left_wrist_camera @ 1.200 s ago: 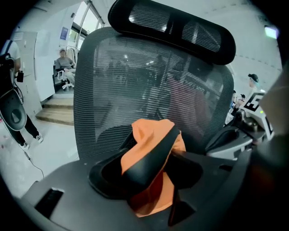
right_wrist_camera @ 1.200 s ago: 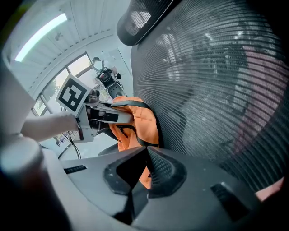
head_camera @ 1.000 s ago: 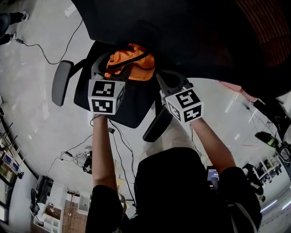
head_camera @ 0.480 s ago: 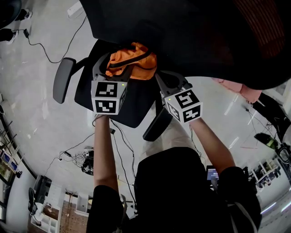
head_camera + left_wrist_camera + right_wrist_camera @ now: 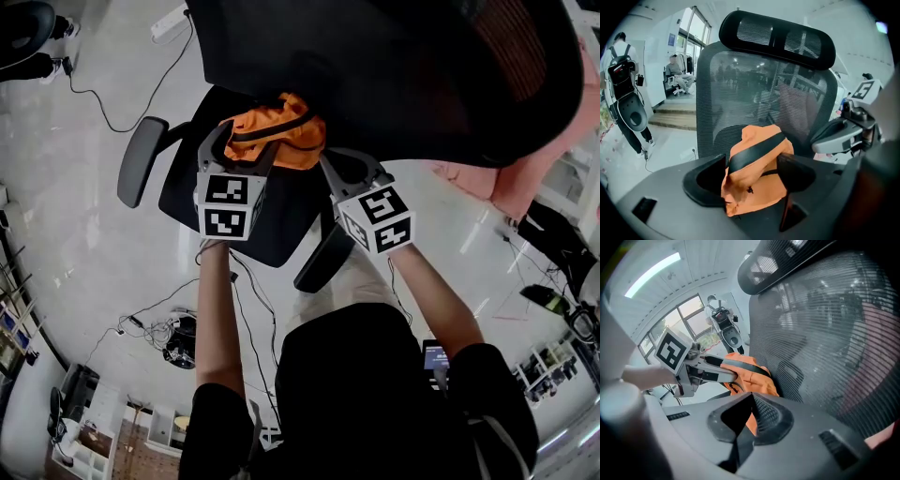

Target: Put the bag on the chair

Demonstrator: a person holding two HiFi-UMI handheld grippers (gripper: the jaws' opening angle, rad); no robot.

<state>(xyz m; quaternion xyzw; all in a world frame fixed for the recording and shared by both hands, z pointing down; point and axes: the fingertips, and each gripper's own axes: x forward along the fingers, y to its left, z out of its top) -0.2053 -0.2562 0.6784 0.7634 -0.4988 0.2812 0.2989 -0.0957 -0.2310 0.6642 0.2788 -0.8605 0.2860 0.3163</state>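
Note:
An orange bag [image 5: 281, 136] with a black strap rests low at the back of a black office chair's seat [image 5: 187, 192], against the mesh backrest [image 5: 394, 66]. My left gripper [image 5: 239, 142] is shut on the bag [image 5: 757, 176], with one jaw on each side of it. My right gripper [image 5: 330, 161] stands just right of the bag with its jaws shut together. In the right gripper view the bag [image 5: 752, 369] shows just beyond my right gripper [image 5: 751, 401]. Whether any fabric is pinched there is hidden.
The chair's armrests [image 5: 141, 173] [image 5: 323, 258] flank the seat. Cables [image 5: 103, 108] and a power strip [image 5: 171, 23] lie on the pale floor. A pink object [image 5: 525, 178] is at the right. A person [image 5: 623, 93] stands far left in the left gripper view.
The head view has slid a little, showing more of the backrest. Both grippers and the bag have kept their places over the seat.

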